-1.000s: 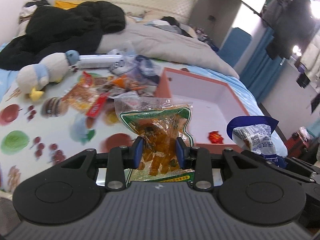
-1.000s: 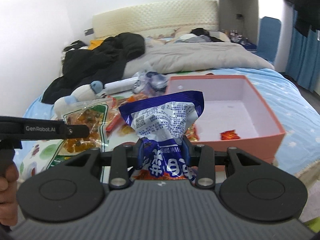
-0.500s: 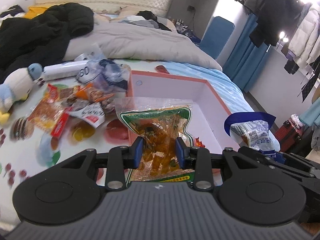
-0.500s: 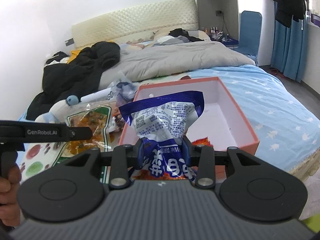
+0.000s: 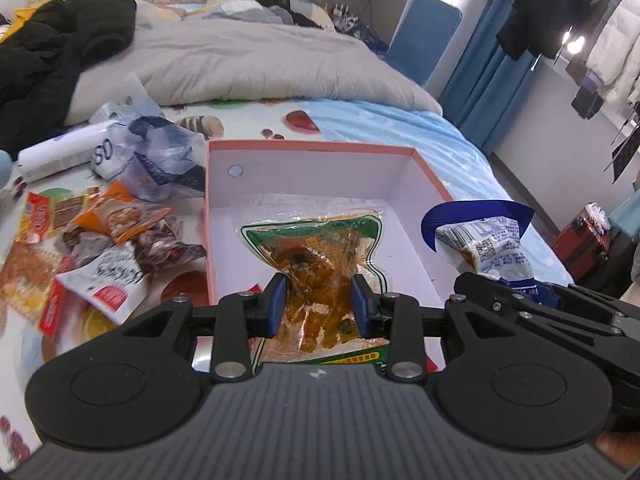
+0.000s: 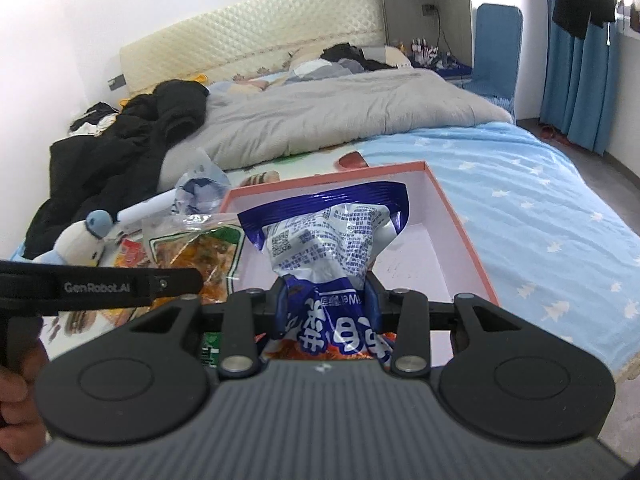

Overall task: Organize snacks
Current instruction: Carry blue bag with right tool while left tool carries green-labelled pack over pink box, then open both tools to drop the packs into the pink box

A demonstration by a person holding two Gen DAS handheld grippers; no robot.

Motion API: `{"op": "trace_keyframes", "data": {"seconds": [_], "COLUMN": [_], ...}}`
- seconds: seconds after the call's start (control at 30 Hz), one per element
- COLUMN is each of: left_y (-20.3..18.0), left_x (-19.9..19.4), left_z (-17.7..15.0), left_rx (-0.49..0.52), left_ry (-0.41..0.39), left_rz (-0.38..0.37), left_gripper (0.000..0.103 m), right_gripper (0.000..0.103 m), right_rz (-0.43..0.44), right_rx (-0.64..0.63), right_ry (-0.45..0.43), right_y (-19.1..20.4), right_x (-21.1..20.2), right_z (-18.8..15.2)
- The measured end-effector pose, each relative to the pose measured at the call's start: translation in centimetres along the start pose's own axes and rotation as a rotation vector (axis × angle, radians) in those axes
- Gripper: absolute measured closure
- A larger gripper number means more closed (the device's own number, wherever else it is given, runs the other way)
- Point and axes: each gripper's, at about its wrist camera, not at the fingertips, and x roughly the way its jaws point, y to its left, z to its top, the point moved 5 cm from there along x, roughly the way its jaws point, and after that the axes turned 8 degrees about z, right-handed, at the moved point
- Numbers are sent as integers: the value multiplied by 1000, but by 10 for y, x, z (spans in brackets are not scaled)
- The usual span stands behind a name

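Over the open pink cardboard box with the white inside, you hold 2 packets. Your left gripper pinches a clear green-trimmed bag of orange snacks; your right gripper pinches a crinkled blue-and-white foil pouch. Neither has been let go, and the part of the box floor that shows looks almost bare, so the sorting seems barely begun. A heap of mixed wrappers lies on the fruit-print sheet just left of the box, waiting. Both packets run lengthwise away from the grippers, their free top seams pointing toward the box's far wall.
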Motion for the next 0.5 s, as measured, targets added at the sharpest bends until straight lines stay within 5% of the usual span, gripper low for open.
{"op": "trace_keyframes", "data": {"seconds": [0.5], "left_y": [7], "left_x": [81], "left_z": [13], "left_rx": [10], "left_ry": [89], "left_rz": [-8], "left_gripper": [60], "right_gripper": [61], "right_rz": [-14], "right_rx": [58], "right_ry": [110], "right_y": [-41], "right_x": [81], "right_z": [-10]}}
